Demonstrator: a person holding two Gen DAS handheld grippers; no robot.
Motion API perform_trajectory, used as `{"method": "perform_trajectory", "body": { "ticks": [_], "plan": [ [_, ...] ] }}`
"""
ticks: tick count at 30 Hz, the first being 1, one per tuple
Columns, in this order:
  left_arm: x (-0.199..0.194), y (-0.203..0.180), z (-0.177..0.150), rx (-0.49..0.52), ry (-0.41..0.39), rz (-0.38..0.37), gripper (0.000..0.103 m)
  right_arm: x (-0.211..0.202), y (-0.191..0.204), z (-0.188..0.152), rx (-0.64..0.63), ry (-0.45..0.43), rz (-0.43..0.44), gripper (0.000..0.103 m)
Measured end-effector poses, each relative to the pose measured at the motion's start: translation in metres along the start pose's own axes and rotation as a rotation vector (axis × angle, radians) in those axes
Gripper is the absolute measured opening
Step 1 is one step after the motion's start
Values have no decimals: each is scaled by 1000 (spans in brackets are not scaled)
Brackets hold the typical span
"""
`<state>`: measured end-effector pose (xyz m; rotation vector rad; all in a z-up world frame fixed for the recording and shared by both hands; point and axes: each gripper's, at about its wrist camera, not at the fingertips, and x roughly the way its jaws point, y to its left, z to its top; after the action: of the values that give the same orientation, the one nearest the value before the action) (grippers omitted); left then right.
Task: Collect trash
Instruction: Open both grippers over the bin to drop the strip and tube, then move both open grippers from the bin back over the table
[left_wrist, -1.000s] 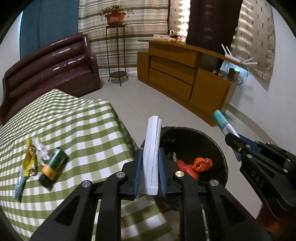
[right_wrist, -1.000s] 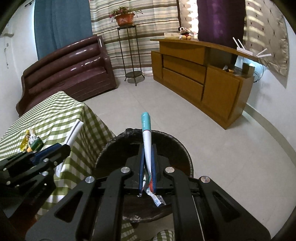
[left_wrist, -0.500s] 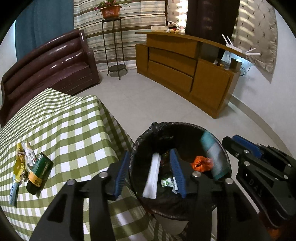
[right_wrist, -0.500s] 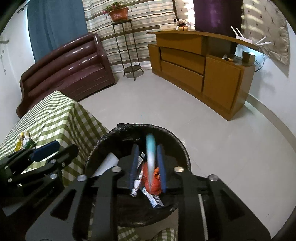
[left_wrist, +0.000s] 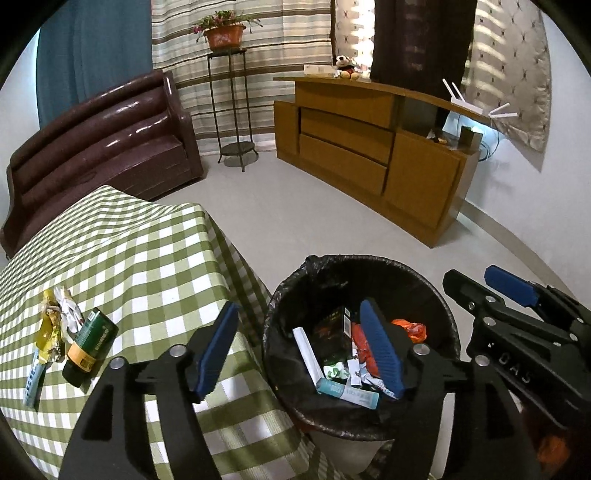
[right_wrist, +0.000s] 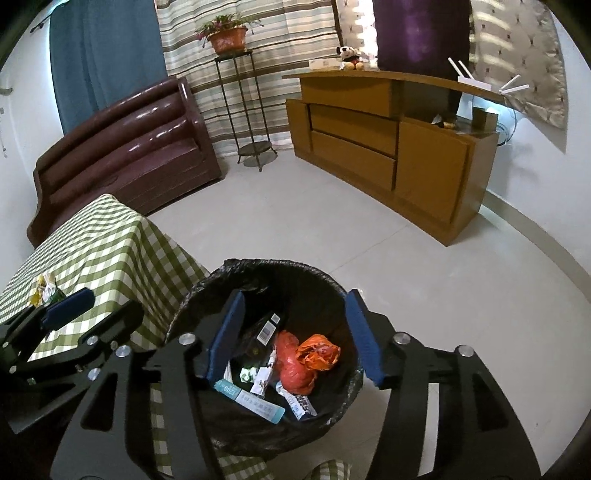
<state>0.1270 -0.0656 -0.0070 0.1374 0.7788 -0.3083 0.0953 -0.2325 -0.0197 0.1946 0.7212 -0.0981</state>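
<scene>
On the green-checked tablecloth (left_wrist: 140, 258), a dark green cylindrical can (left_wrist: 90, 341) lies beside crumpled yellow wrappers (left_wrist: 51, 328), their print unreadable. The left gripper (left_wrist: 299, 349) hangs spread and empty, straddling the black-lined round trash bin (left_wrist: 436, 295). The right gripper (right_wrist: 293, 336) gapes empty over its white box (left_wrist: 306, 354), teal tube (right_wrist: 255, 402) and orange bag (right_wrist: 317, 352); the lower trash is hidden.

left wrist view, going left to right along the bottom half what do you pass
blue packet at the table edge → yellow wrapper → green can → white flat box inside the trash bin → orange bag → right claw, open.
</scene>
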Motion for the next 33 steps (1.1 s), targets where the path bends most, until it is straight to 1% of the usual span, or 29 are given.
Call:
{"method": "perform_trajectory", "body": {
  "ticks": [2, 3, 4, 6, 9, 11, 15, 20, 23, 25, 31, 33],
  "plan": [
    [-3, 3, -2, -4, -7, 6, 71, -2, -1, 1, 3, -3, -3, 63],
    [-5, 6, -3, -7, -11, 9, 72, -4, 0, 0, 5, -8, -3, 68],
    [-8, 8, -5, -9, -14, 13, 74, -5, 0, 0, 4, -12, -3, 70],
    [-12, 14, -7, -12, -20, 26, 75, -7, 4, 0, -5, -19, -12, 71],
    [-21, 26, -11, -23, -29, 48, 75, -9, 12, -1, -15, -22, -14, 77],
    [-29, 39, -15, -35, -34, 62, 75, -10, 19, -1, -19, -19, -6, 77],
    [-45, 63, -22, -66, -41, 109, 77, -13, 40, -3, -47, -22, 4, 81],
    [-67, 101, -34, -122, -53, 168, 78, -17, 74, -5, -89, -12, 49, 82],
    [-82, 127, -44, -163, -61, 217, 79, -18, 95, -6, -109, -3, 77, 83],
    [-90, 141, -51, -186, -63, 250, 79, -21, 109, -7, -118, -4, 89, 87],
    [-107, 186, -73, -258, -62, 332, 80, -25, 156, -12, -181, 14, 133, 87],
    [-112, 196, -79, -274, -70, 393, 81, -25, 172, -14, -197, 24, 148, 87]
  ]
}}
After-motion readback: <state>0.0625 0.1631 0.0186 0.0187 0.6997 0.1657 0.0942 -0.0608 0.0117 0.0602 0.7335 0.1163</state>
